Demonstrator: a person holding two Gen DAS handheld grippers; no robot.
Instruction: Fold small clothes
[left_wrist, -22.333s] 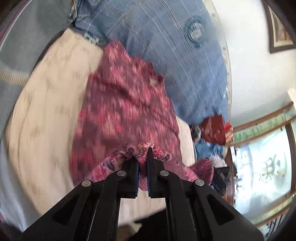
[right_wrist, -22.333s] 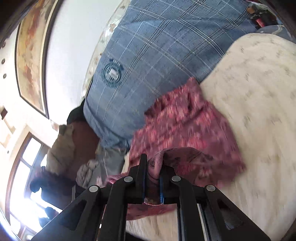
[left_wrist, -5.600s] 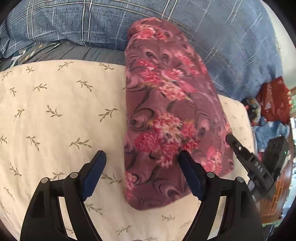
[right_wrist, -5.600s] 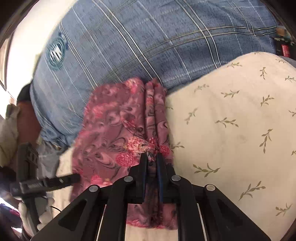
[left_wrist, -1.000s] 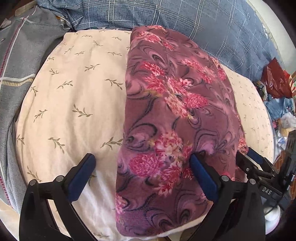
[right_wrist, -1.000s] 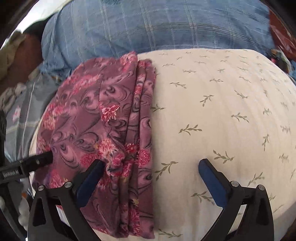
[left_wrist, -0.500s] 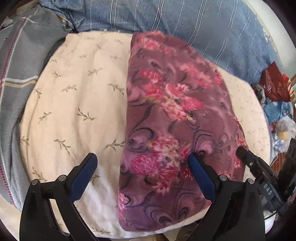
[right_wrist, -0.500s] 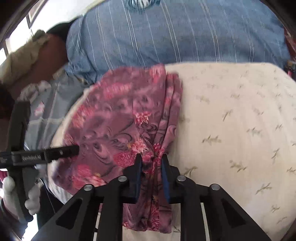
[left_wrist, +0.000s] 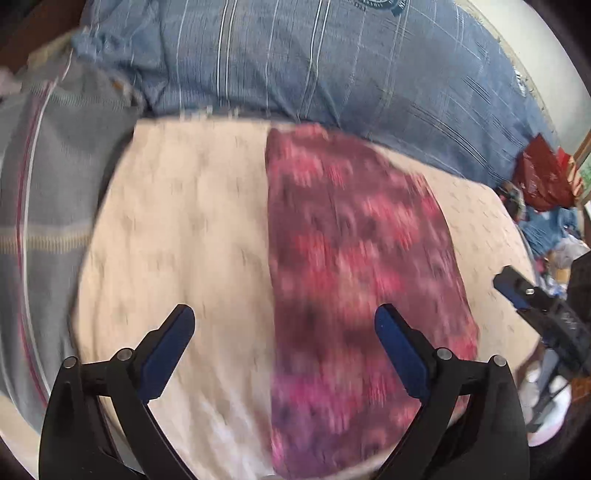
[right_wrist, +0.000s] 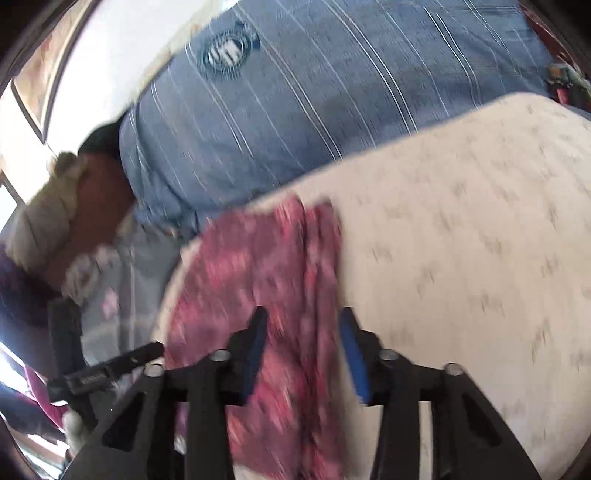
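A folded maroon floral garment (left_wrist: 351, 258) lies lengthwise on a cream leaf-print cushion (left_wrist: 177, 229). My left gripper (left_wrist: 282, 317) hovers above its near end, open wide, with nothing touching the blue pads. The right gripper (left_wrist: 535, 302) shows at the right edge of the left wrist view. In the right wrist view the garment (right_wrist: 258, 266) lies with its layered edge on the right. My right gripper (right_wrist: 303, 317) is over that edge with its jaws opening. The cloth lies below the gap and the pads do not press on it. The left gripper (right_wrist: 110, 365) sits beyond the garment's left side.
A big blue plaid pillow (left_wrist: 314, 66) lies behind the cushion. Grey striped fabric (left_wrist: 44, 184) covers the left side. A red bag (left_wrist: 543, 177) and mixed clutter lie at the far right. A white-gloved hand (right_wrist: 74, 424) holds the left gripper.
The right gripper went from wide open to shut on the garment's layered edge, and now stands partly open off the cloth. Both grippers have lifted and drawn back; both views are blurred.
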